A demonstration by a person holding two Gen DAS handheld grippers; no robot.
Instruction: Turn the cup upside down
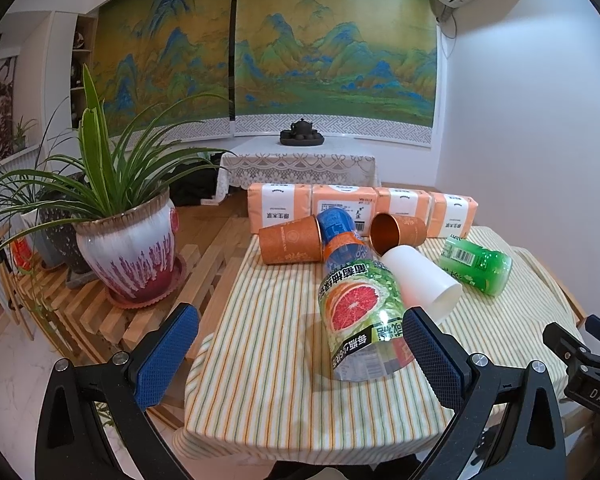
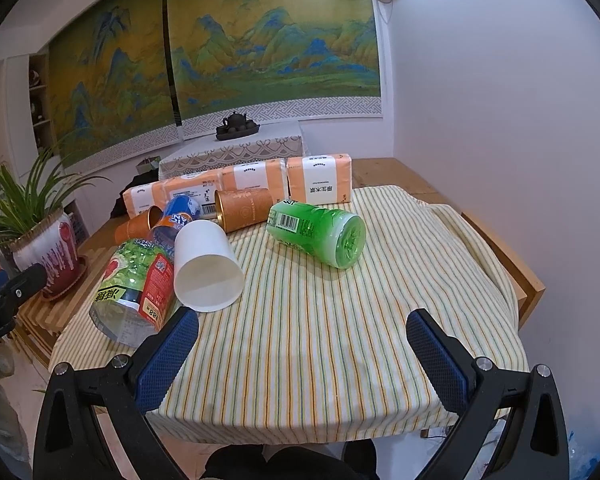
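Striped tablecloth (image 2: pixel 340 320) covers a small table against a white wall, landscape scroll painting behind, potted plant (image 1: pixel 128 248) on a slatted wooden bench off the left edge. Left gripper (image 1: pixel 300 356) is spread wide, nothing between the pads, hanging low at the near left of the table. Left to right on the cloth, all lying on their sides: orange cup (image 1: pixel 290 245), blue bottle (image 1: pixel 338 226) partly behind it, grapefruit-label bottle (image 1: pixel 360 312) nearest the left gripper, second orange cup (image 1: pixel 398 234) with its mouth facing camera, white cup (image 2: pixel 208 266), green bottle (image 2: pixel 318 234). Row of tissue packs (image 2: pixel 320 180) along the back.

White cup is the likely target: on its side, mouth toward the near edge, touching or just beside the grapefruit bottle, well apart from the green bottle. Right gripper (image 2: pixel 302 356) also wide open and empty, just short of the cup and to its right.

Handling guess: thin paper or plastic, very light, wall crushes easily, rolls freely on cloth. Best hold is across the body near mid-height or slightly toward the stiffer base, light squeeze. Rim pinch would deform it. The neighbouring bottle may get nudged and roll.
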